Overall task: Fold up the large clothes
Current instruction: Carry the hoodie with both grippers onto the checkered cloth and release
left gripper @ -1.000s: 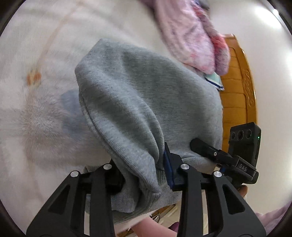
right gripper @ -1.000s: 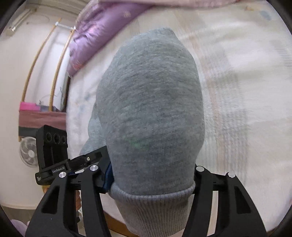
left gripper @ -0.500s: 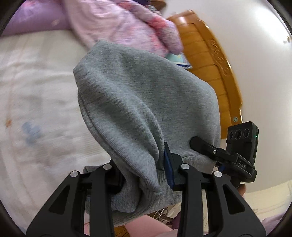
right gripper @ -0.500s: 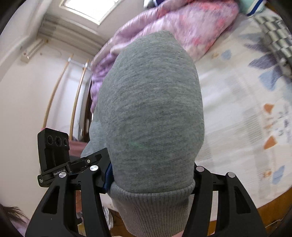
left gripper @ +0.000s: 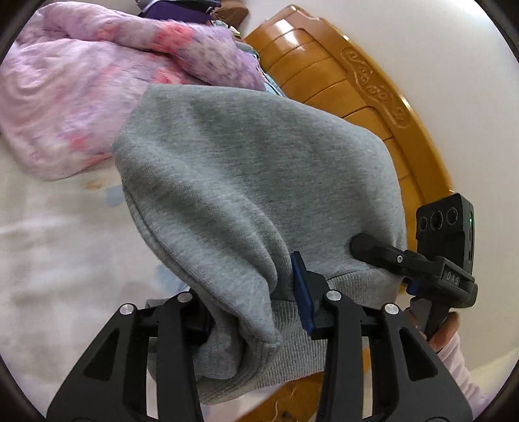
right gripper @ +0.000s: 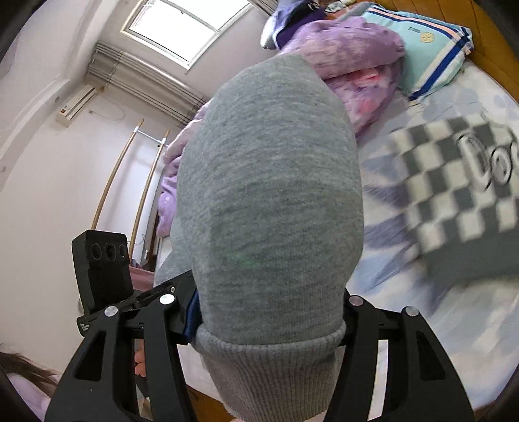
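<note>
A grey sweatshirt (left gripper: 253, 168) hangs bunched between both grippers above the bed. My left gripper (left gripper: 253, 308) has its blue pad (left gripper: 301, 292) against a fold near the ribbed hem. Its jaws are opening slightly, with the cloth still between them. The other finger is hidden under the fabric. In the right wrist view the sweatshirt (right gripper: 269, 181) fills the middle, and my right gripper (right gripper: 269, 311) is shut on its ribbed hem. The right gripper (left gripper: 382, 253) shows at the right edge of the left wrist view, stuck into the same hem.
A pink and purple quilt (left gripper: 81, 91) is piled at the head of the bed by a wooden headboard (left gripper: 340, 81). A striped pillow (right gripper: 431, 42) and a chequered garment (right gripper: 454, 181) lie on the patterned sheet (right gripper: 421, 308). A window (right gripper: 185, 29) is high on the wall.
Both grippers have swung up and toward the head of the bed with the sweatshirt. The quilt, headboard, pillow and chequered garment have come into view. The grip looks unchanged.
</note>
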